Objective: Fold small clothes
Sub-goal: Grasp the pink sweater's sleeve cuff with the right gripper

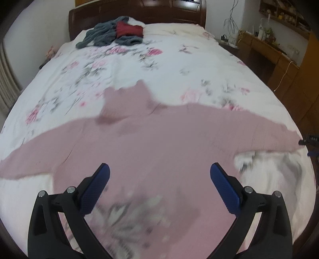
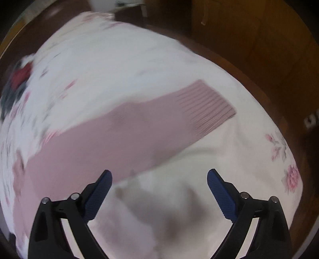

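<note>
A pink knitted sweater (image 1: 159, 143) lies flat on the floral bedspread (image 1: 179, 59), collar pointing away and both sleeves spread wide. My left gripper (image 1: 159, 169) hovers open above the sweater's lower body, nothing between its blue pads. In the right wrist view the right sleeve (image 2: 139, 129) runs diagonally, its ribbed cuff (image 2: 209, 105) near the bed's edge. My right gripper (image 2: 159, 175) stands open over the bedspread just below that sleeve, holding nothing. The view is motion-blurred.
A pile of grey and red clothes (image 1: 115, 31) sits near the dark wooden headboard (image 1: 139, 10). A wooden desk (image 1: 269, 51) with cables and bottles stands to the right of the bed. Brown floor (image 2: 259, 49) lies beyond the bed's right edge.
</note>
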A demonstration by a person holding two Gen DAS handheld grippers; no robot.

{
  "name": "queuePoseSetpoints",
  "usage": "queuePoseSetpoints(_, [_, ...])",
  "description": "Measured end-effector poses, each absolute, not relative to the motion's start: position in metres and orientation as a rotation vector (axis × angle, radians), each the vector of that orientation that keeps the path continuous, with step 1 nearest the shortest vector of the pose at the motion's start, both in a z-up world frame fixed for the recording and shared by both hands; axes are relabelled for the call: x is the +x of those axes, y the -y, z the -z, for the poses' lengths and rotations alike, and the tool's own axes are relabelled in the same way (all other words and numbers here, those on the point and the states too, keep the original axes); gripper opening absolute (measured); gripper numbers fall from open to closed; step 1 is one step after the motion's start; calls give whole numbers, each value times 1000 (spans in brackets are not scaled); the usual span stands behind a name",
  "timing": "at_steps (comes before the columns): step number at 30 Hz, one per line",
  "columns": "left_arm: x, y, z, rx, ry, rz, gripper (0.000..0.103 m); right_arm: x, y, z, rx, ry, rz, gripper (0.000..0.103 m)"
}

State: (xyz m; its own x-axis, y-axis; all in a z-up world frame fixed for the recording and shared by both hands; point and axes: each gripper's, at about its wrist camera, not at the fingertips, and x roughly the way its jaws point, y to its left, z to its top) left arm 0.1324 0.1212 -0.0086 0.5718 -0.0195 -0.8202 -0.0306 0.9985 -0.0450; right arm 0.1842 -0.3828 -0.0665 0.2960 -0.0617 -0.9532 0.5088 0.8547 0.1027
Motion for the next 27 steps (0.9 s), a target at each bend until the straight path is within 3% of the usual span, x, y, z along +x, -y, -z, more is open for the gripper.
queuePoseSetpoints(10, [172,-92,20,-16,-960,-17,100,222,452,126,596,-1263,428,94])
queuePoseSetpoints(11, [173,-93,22,-11,-961,-20,100,224,455,127,603,-1257,427,90])
queuePoseSetpoints(13, [174,-93,25,-7,-966,-26,100,227,456,127,591,-1251,431,72])
queuePoseSetpoints(15, [174,-94,29,-11,-972,-29,100,232,454,124,597,-1240,409,31])
queuePoseSetpoints(17, [174,-96,32,-15,-978,-32,100,234,453,117,627,-1224,381,20])
queuePoseSetpoints(21, [170,-103,36,-32,-981,-36,100,225,462,100,617,-1124,345,14])
queuePoseSetpoints(27, [164,-123,48,-46,-1012,-63,100,224,445,116,480,-1169,441,14])
